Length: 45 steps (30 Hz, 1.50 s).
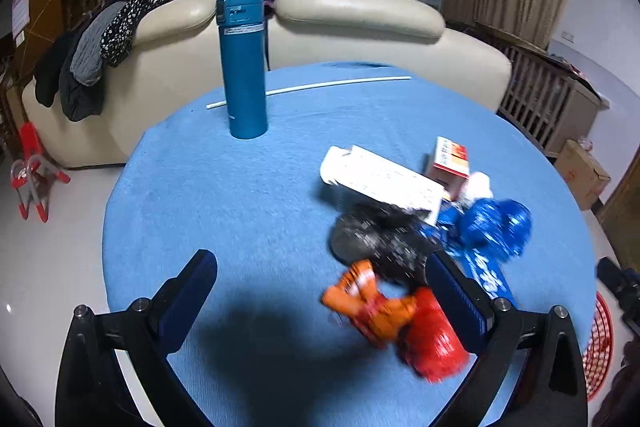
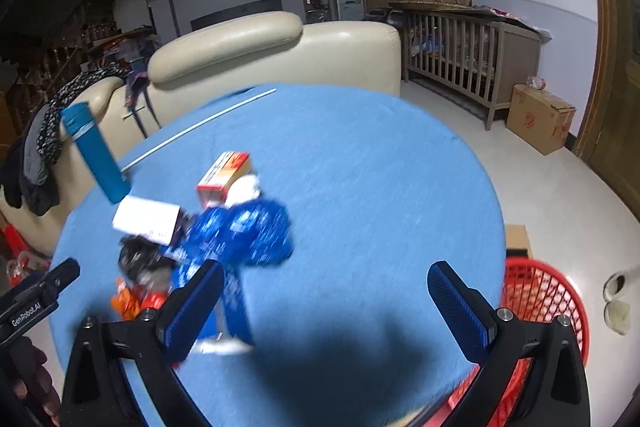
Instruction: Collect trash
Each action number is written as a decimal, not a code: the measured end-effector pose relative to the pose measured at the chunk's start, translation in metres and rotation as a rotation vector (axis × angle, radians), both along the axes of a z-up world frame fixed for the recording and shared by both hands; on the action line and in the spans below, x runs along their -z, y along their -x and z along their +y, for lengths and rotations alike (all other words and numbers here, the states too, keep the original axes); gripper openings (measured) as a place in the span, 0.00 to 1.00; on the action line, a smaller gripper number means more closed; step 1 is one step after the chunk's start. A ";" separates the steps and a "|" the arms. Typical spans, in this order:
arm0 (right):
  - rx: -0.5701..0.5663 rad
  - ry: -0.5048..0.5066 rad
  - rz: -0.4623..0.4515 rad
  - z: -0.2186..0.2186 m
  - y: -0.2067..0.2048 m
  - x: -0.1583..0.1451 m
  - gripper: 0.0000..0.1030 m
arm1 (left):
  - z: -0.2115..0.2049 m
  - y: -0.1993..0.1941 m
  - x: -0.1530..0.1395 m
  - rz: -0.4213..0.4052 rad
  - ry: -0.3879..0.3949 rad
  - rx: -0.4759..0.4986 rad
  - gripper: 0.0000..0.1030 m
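While both grippers, left gripper (image 1: 320, 291) and right gripper (image 2: 324, 299), are hovering spread and empty, the trash pile (image 1: 404, 227) is sitting mid-table, risking wrappers scattering past the red basket (image 2: 548, 291) at the right.

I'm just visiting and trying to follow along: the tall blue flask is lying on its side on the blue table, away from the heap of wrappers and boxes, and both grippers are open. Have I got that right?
Nearly. The blue flask stands upright on the blue table, as the left wrist view shows. The rest holds: it stands apart from the heap of wrappers and boxes, and the left gripper and right gripper are both open.
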State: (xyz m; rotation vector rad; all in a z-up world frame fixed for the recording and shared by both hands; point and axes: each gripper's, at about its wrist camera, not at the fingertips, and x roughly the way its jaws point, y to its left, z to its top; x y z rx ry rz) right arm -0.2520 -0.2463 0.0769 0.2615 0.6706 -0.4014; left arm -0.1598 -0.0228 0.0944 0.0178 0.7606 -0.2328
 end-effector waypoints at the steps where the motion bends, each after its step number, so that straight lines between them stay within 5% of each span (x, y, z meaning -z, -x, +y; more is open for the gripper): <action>1: -0.001 -0.002 -0.005 0.004 0.006 0.001 1.00 | 0.000 0.006 -0.002 -0.003 0.005 0.005 1.00; 16: -0.016 0.003 -0.032 0.031 0.038 -0.002 1.00 | -0.008 0.056 -0.013 -0.048 0.028 0.047 1.00; 45: 0.002 0.008 -0.041 0.030 0.041 -0.002 1.00 | -0.010 0.061 -0.016 -0.057 0.025 0.058 1.00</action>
